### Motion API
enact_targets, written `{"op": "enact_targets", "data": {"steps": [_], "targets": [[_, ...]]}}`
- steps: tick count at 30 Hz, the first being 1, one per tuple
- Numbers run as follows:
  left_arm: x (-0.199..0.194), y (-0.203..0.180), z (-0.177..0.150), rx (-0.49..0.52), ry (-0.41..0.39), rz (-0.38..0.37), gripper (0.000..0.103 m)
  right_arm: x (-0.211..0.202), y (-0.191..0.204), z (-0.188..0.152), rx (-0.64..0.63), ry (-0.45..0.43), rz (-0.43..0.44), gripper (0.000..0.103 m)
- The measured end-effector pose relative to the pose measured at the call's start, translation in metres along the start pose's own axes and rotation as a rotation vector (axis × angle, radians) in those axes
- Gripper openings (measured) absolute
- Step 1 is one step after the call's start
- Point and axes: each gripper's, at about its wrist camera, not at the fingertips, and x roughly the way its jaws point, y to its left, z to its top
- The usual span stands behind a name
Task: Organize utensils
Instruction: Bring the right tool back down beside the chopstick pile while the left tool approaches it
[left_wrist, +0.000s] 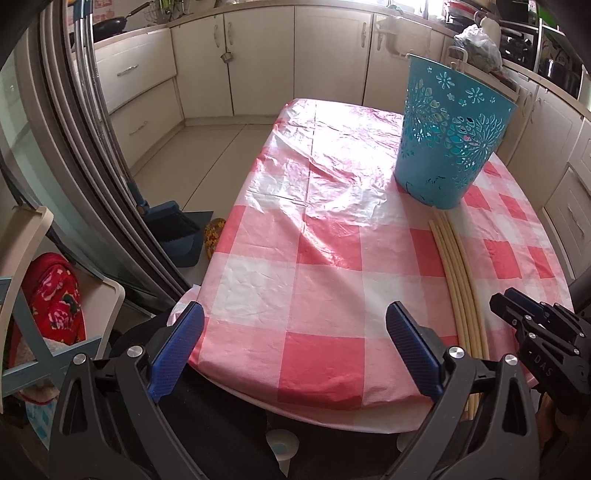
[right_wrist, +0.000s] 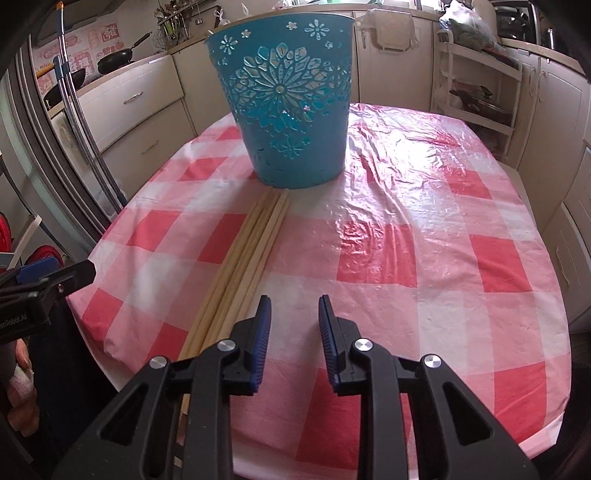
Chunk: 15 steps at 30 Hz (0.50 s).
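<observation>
Beside the basket (right_wrist: 295, 110), chopsticks (right_wrist: 243, 258), seemingly untouched.

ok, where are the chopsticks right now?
The chopsticks lie bundled flat on the checked tablecloth, far ends at the base of the blue basket. In the right wrist view they run just left of the open right gripper, untouched.

The left hand-held gripper (left_wrist: 295, 325) tilts steeply downward, its 2 blue-padded fingers (left_wrist: 177, 350) spread wide with nothing between them. The right hand-held gripper (right_wrist: 294, 314) tilts down likewise, its fingers (right_wrist: 263, 317) parted by a narrow gap, gripping nothing.
</observation>
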Motion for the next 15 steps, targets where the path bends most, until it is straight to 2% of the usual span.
{"op": "enact_targets", "data": {"steps": [10,15], "targets": [[0.005,-0.003,-0.001,0.008,0.018,-0.002,0.095,0.021,0.014,0.023,0.003,0.0,0.025,0.025],[0.007,0.0,0.0,-0.002,0.022,-0.001,0.095,0.023,0.013,0.023,0.008,0.006,0.032,0.011]]}}
